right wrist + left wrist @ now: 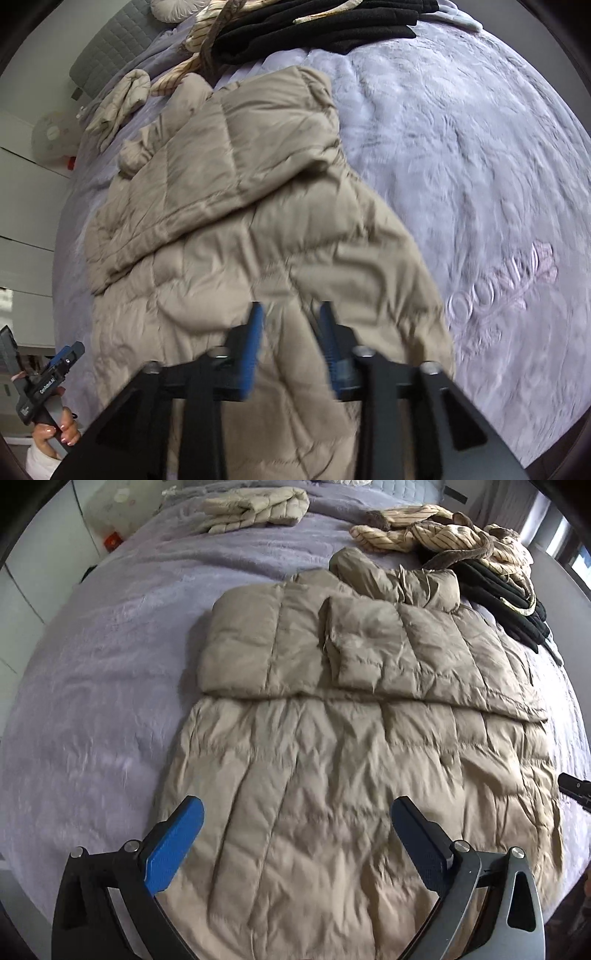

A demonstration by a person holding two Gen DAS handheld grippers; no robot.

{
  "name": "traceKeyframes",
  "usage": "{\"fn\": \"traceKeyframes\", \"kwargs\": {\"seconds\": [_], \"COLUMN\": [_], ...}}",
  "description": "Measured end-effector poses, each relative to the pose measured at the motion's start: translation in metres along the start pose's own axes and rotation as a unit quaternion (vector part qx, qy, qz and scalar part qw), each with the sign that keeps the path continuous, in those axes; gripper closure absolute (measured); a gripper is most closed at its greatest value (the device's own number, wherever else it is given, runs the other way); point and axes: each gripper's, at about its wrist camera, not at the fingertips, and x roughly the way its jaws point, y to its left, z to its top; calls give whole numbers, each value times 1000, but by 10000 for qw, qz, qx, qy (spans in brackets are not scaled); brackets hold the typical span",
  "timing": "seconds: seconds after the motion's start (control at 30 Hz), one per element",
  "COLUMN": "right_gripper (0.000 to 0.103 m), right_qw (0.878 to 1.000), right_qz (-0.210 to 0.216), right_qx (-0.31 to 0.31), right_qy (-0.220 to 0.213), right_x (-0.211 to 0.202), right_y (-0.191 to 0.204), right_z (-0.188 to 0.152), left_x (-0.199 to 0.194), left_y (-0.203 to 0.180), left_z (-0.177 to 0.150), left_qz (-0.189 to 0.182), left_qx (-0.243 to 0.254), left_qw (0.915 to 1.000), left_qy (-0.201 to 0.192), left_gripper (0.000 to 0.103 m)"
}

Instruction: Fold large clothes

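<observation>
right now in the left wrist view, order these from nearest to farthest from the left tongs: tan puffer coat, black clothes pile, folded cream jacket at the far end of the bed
1. Tan puffer coat: right under the open left tongs, mid bed.
2. Black clothes pile: beyond the coat, far right.
3. Folded cream jacket: farthest, top of the view, left of centre.
</observation>
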Motion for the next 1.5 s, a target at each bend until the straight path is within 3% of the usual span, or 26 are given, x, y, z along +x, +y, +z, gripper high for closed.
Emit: {"fn": "traceKeyframes", "kwargs": {"seconds": [0.1,0.17,0.23,0.3,0.37,0.4,0.63,0.83,0.97,1.17,1.3,1.5], "right_gripper": [62,55,26,13,9,1,0,0,0,0,0,0], "right_qw": [9999,9998,9996,9992,9988,9984,9927,9912,9871,9732,9633,9501], "right_qz": [70,148,235,355,424,465,756,683,774,1017,1200,1454], "right_qx": [43,70,62,93,132,173,624,780,945,1479,1947,2436], "right_qy": [102,147,162,165,202,276,702,822,1033,1440,1408,1296], "right_x": [-3,-7,-11,-15,-17,-17,-9,-5,1,12,14,9], "right_y": [5,10,14,17,18,18,13,12,9,-8,-29,-56], "right_z": [-11,-20,-28,-37,-44,-49,-73,-92,-102,-114,-123,-135], "left_x": [-6,-9,-10,-9,-10,-10,-15,-16,-13,-13,-9,-7], "left_y": [1,2,5,8,8,9,17,24,28,32,49,73], "left_z": [-12,-20,-27,-37,-47,-54,-76,-87,-92,-100,-108,-125], "left_qz": [51,126,150,112,121,124,157,384,300,174,-199,-132], "left_qx": [43,116,129,134,176,215,266,420,413,315,-37,-196], "left_qw": [9999,9996,9993,9986,9978,9973,9952,9942,9937,9937,9921,9893], "left_qy": [142,213,326,499,622,693,926,917,997,1063,1238,1437], "left_gripper": [1,1,1,1,1,1,1,1,1,1,1,1]}}
